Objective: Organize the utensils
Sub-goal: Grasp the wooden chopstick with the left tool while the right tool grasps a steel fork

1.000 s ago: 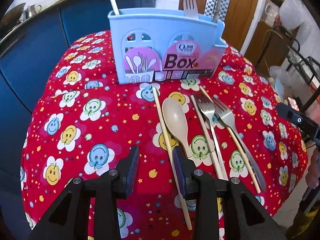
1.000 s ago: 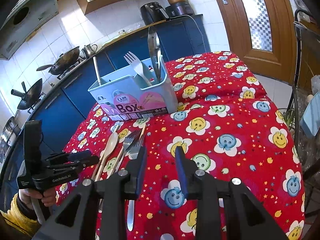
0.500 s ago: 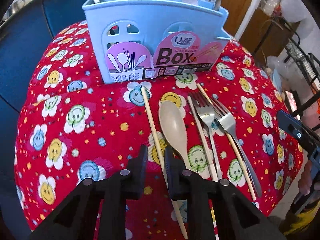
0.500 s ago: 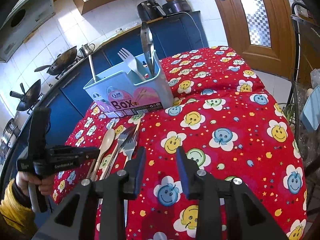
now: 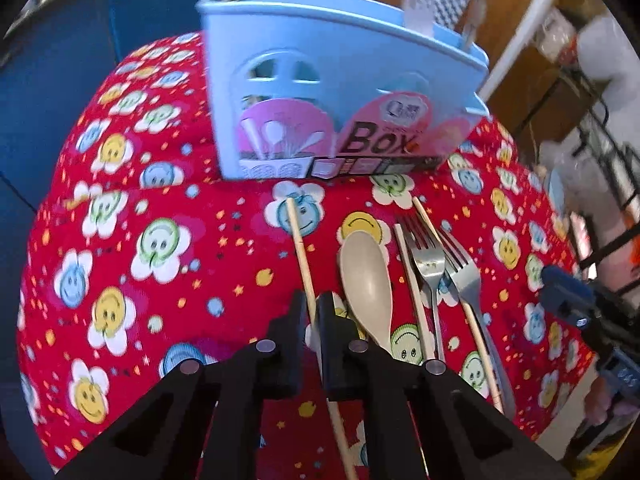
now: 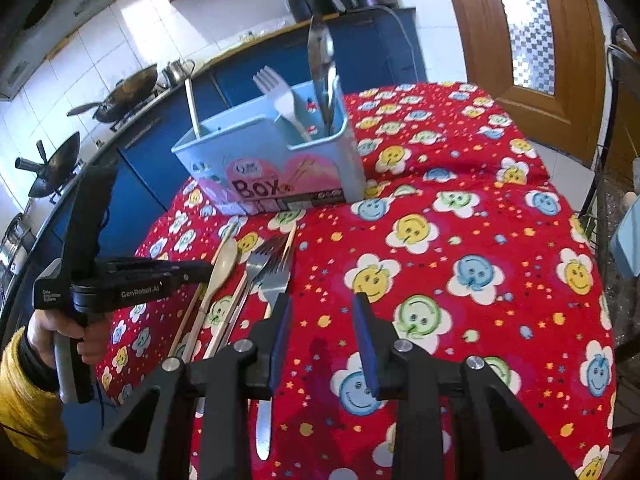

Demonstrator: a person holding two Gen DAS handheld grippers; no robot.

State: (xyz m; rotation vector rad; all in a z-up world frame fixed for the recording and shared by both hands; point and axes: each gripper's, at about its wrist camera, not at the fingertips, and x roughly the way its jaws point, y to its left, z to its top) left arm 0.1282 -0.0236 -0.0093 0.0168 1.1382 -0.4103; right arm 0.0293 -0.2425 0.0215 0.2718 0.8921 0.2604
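A red smiley-flower cloth [image 6: 460, 240] covers the tabletop and fills most of both views. At the upper middle of the left wrist view stands the light blue utensil box [image 5: 340, 92], upright on the cloth, with a white fork [image 6: 276, 96] and a metal utensil [image 6: 322, 68] sticking up from its compartments and a thin stick [image 6: 192, 104] at its other end.

The left gripper [image 5: 313, 312] sits low at the bottom centre of its view, jaws narrowed around a wooden chopstick [image 5: 300, 240] that runs between them toward the box. The right gripper [image 6: 322, 332] hovers over bare cloth at the bottom of its view, jaws wide with nothing between them.

Just right of the held chopstick, lying side by side on the cloth, are a beige spoon [image 5: 366, 276], a second chopstick [image 5: 412, 284], two metal forks [image 5: 430, 264] and a third chopstick [image 5: 464, 304] that passes under the right-hand fork.
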